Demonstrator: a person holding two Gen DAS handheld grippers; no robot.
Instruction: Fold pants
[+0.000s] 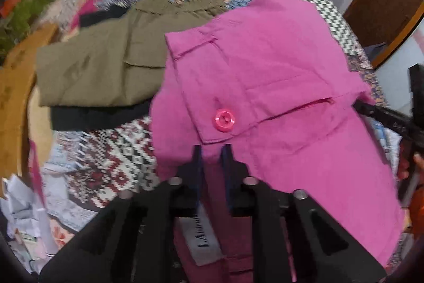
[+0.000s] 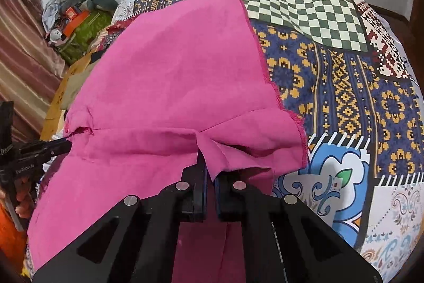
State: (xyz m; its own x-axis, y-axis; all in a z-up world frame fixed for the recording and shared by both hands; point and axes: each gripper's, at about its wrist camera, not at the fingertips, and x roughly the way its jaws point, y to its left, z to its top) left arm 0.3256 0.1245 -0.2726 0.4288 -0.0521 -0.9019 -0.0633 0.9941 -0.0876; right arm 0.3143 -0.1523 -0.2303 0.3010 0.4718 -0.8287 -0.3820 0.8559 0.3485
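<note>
Two grippers, left gripper [image 1: 212,150] and right gripper [image 2: 210,171], pinched the pink pants [image 1: 278,76] at six o'clock; thin cloth could slip, spoiling the fold.

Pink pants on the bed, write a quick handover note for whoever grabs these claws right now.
Left claw: shut on the pink pants, below the buttoned pocket flap.
Right claw: shut on a pinch of the same fabric.
Pants hang between both claws over the patchwork bedspread.
Done: olive pants lie folded on a dark garment.
Left: lay the pink pair down and fold it.
</note>
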